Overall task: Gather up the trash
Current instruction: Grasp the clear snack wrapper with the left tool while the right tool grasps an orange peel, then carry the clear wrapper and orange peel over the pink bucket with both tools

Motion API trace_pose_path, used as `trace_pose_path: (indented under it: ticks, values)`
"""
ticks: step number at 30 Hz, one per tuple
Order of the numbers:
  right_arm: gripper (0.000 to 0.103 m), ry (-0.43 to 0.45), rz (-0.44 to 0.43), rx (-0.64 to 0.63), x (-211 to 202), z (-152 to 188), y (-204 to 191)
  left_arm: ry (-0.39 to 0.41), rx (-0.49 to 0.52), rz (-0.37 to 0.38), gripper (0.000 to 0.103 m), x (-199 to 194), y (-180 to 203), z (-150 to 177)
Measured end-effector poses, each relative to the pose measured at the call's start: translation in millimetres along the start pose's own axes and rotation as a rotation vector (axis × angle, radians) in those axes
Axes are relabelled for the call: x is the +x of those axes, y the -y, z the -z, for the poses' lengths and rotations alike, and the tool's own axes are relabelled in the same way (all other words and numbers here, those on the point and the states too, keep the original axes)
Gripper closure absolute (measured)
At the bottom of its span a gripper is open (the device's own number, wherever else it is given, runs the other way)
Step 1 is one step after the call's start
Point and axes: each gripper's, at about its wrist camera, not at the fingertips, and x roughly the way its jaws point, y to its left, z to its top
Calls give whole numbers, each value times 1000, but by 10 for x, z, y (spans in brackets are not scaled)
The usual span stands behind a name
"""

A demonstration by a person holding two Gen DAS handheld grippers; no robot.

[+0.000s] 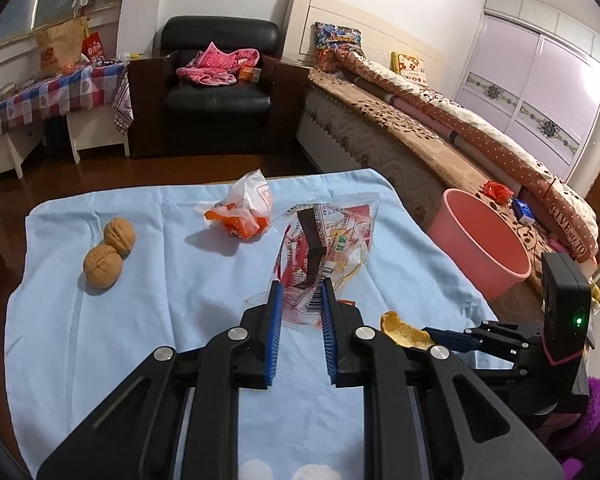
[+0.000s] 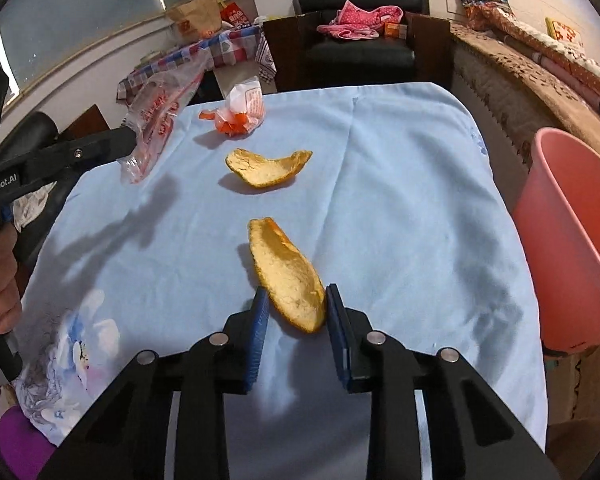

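Note:
My left gripper [image 1: 300, 286] is shut on a clear red-printed plastic wrapper [image 1: 326, 248] and holds it above the blue cloth; the right wrist view shows the wrapper [image 2: 156, 112] lifted. My right gripper [image 2: 294, 294] is shut on an orange peel [image 2: 288, 276], which stands off the cloth in the left wrist view [image 1: 404, 332]. A second orange peel [image 2: 266, 168] lies farther on the cloth. A crumpled white-and-orange wrapper [image 1: 246, 208] lies near the far edge. A pink bin [image 1: 480, 236] stands to the right of the table.
Two walnuts [image 1: 108, 252] lie on the left of the blue cloth [image 1: 140, 320]. A bed [image 1: 440, 128] runs behind the bin, a black armchair [image 1: 220, 80] and a checkered side table [image 1: 52, 96] stand beyond the table.

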Motion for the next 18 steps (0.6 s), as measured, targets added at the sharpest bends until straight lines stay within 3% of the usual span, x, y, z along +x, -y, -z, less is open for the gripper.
trace_pose_path:
  ticks: [5,18]
  values:
    - [85,13,-2,-38,-33,25,-59,25,-30,-4,85,-131,50,-4]
    - [85,155,-45,-60,-319,113,-99,56,-93,-86,85,-545,231,203]
